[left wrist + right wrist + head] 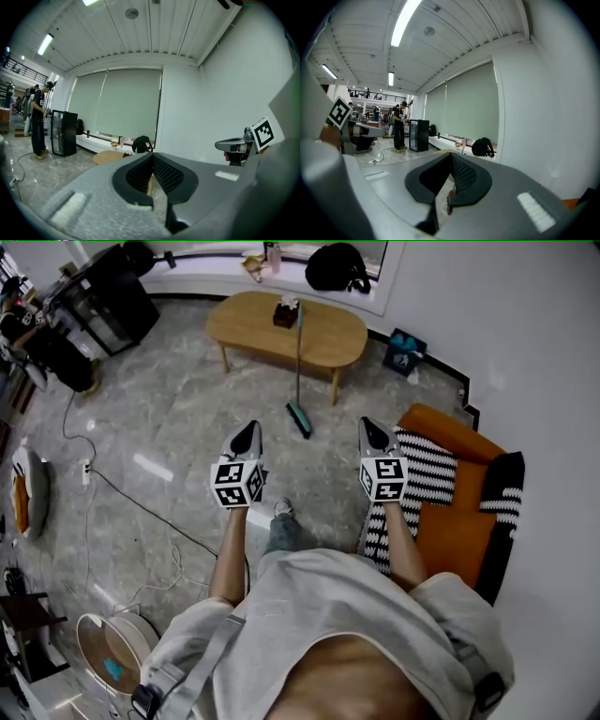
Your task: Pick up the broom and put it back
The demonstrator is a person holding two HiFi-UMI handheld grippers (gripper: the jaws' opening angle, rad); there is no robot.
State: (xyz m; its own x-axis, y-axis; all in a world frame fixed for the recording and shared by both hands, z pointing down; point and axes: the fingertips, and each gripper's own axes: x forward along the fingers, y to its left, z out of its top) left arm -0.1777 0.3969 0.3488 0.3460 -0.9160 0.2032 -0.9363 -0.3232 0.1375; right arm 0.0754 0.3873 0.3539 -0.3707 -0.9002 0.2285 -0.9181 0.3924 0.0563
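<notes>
The broom (299, 367) stands on the floor ahead, its thin handle leaning against the front edge of the wooden table (244, 326) and its green head (299, 418) resting on the tiles. My left gripper (247, 439) is held out in front of me, left of the broom head and short of it, jaws together and empty. My right gripper (375, 434) is level with it on the right, also shut on nothing. In the left gripper view the left gripper (153, 157) has its pads meeting; in the right gripper view the right gripper (451, 157) looks the same.
An orange seat (459, 531) with a striped black-and-white throw (422, 474) stands close on my right. A dark box (286, 313) sits on the table. A black bag (337, 266) lies on the window ledge, and a black cabinet (103, 296) stands far left. Cables (122, 493) cross the floor at left.
</notes>
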